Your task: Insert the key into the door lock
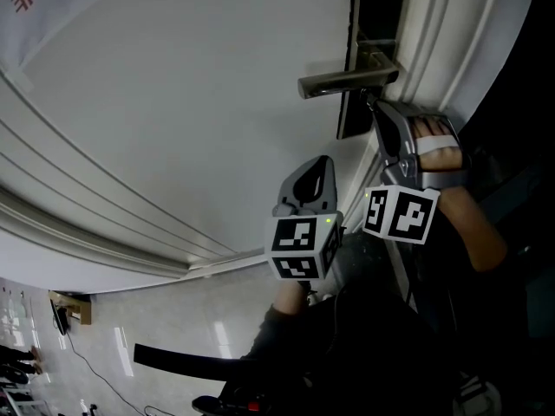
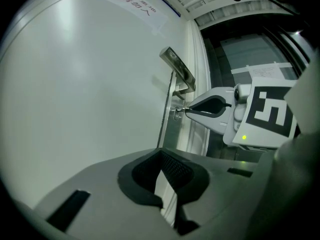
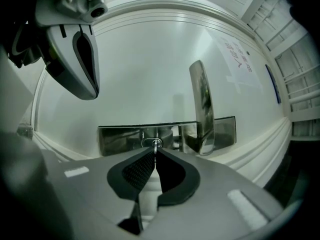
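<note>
Right hand-held gripper (image 3: 154, 154) pinches the key (image 3: 156, 145), tip at door lock (image 3: 147, 143).

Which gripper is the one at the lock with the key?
The right gripper, jaws shut on the key against the lock plate. The left gripper hangs away from the door, shut on nothing.

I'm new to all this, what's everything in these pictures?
door: one, white, fills most views
paper sign: one, white with red print, on door
lock plate: one, metal, on door
door handle: one, silver lever, on lock plate
key: one, silver, tip at keyhole
floor: pale tiles, below door
right gripper: one, grey, shut on key
left gripper: one, grey, shut, empty, off the door
hand: one, holding right gripper
</note>
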The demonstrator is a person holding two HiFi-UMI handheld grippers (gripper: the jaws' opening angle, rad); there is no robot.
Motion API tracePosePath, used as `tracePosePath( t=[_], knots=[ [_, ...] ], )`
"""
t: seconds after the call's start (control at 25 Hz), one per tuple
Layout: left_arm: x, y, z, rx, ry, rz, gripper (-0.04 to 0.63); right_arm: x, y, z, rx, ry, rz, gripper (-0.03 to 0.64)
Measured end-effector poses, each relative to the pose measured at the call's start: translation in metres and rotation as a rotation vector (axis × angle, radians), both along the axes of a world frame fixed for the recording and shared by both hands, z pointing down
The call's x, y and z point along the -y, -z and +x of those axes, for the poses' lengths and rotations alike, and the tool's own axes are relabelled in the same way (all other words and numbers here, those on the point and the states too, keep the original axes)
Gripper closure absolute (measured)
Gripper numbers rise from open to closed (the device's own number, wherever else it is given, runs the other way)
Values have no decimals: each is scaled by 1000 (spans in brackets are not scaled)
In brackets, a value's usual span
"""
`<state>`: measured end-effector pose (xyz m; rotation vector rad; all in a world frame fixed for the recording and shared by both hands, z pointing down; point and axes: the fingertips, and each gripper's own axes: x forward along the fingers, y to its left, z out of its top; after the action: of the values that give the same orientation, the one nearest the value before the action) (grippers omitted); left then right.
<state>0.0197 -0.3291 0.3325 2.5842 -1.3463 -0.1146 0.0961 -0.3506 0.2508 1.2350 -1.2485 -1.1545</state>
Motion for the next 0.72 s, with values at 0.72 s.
tracePosePath(
  t=[0.72],
  knots=[
    [-1,-2,1,-7,1,1,595,1,0,1,-6,0,2,606]
  ],
)
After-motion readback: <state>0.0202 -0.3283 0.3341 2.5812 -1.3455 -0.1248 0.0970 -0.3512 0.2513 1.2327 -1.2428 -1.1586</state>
